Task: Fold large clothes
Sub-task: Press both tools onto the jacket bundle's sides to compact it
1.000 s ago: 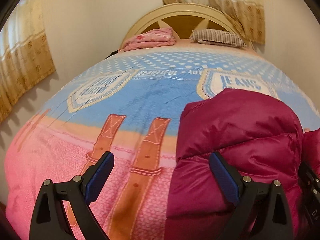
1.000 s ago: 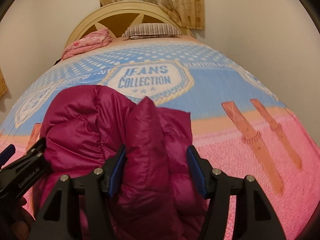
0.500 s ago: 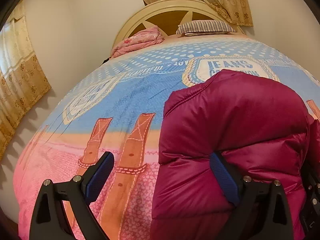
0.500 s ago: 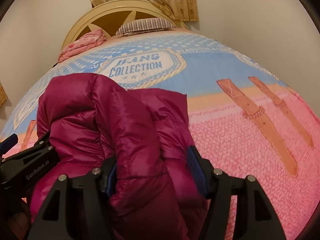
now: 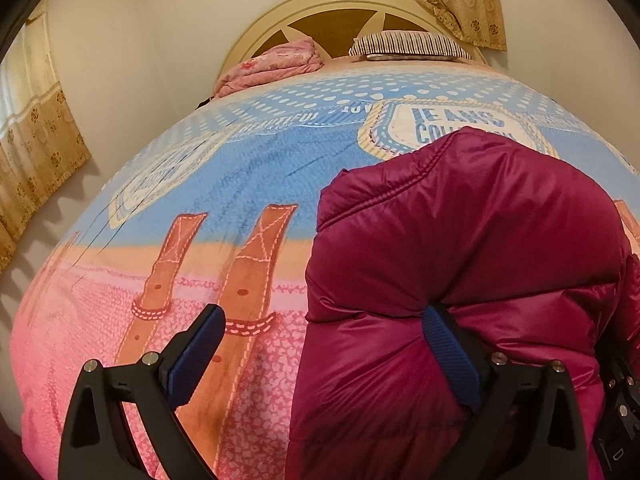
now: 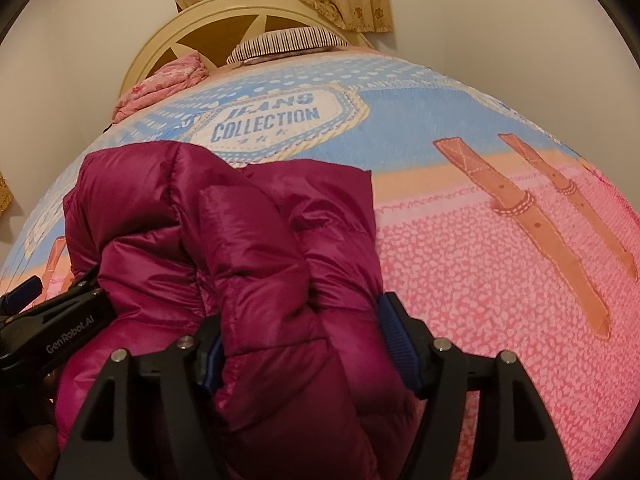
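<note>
A magenta puffer jacket (image 5: 460,248) lies bunched on the bed; it also shows in the right wrist view (image 6: 224,240). My left gripper (image 5: 324,360) is open wide; its right finger (image 5: 452,360) presses into the jacket's left part, and its left finger (image 5: 196,356) is over the bedspread. My right gripper (image 6: 300,356) is open, with a thick fold of the jacket bulging between its fingers. The left gripper's body (image 6: 52,328) shows at the left edge of the right wrist view.
The bed is covered by a blue and pink "Jeans Collection" bedspread (image 5: 240,168). A pink folded quilt (image 5: 272,64) and a striped pillow (image 5: 408,44) lie by the headboard (image 5: 320,12). Curtains (image 5: 36,132) hang on the left wall and behind the headboard.
Both grippers have moved forward and lower over the jacket. The jacket now fills more of both views, and its fold sits deeper between the right fingers.
</note>
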`<action>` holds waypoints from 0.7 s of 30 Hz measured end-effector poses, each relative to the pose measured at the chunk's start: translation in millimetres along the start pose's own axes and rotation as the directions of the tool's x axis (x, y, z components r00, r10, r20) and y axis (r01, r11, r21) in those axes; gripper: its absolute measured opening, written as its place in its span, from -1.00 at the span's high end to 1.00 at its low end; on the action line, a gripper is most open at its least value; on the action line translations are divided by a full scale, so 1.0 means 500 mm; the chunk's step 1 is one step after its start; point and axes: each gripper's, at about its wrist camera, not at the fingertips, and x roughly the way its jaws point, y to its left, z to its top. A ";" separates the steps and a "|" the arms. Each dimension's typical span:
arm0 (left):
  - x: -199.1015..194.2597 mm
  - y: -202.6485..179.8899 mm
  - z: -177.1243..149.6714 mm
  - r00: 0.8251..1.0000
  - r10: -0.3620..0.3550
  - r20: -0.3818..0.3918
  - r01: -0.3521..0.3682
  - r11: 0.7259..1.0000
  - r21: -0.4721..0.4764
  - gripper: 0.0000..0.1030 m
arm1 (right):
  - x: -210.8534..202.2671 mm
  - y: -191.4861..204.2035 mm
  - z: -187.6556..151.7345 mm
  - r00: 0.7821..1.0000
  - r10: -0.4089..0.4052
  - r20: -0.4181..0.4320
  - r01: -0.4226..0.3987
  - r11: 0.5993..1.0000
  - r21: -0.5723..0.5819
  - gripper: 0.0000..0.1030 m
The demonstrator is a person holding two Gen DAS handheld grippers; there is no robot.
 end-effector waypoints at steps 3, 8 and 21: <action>0.003 -0.002 -0.001 1.000 0.007 -0.004 -0.007 1.000 0.006 -0.94 | 0.005 -0.001 0.000 1.000 0.000 -0.007 0.000 1.000 0.001 -0.36; 0.008 -0.004 -0.001 1.000 0.015 -0.012 -0.014 1.000 0.014 -0.95 | 0.008 0.003 -0.001 1.000 -0.008 -0.016 0.008 1.000 -0.005 -0.37; 0.017 -0.010 -0.001 0.999 0.023 -0.026 -0.022 0.999 0.024 -0.96 | 0.021 -0.001 0.002 0.999 0.000 -0.042 0.001 1.000 0.008 -0.42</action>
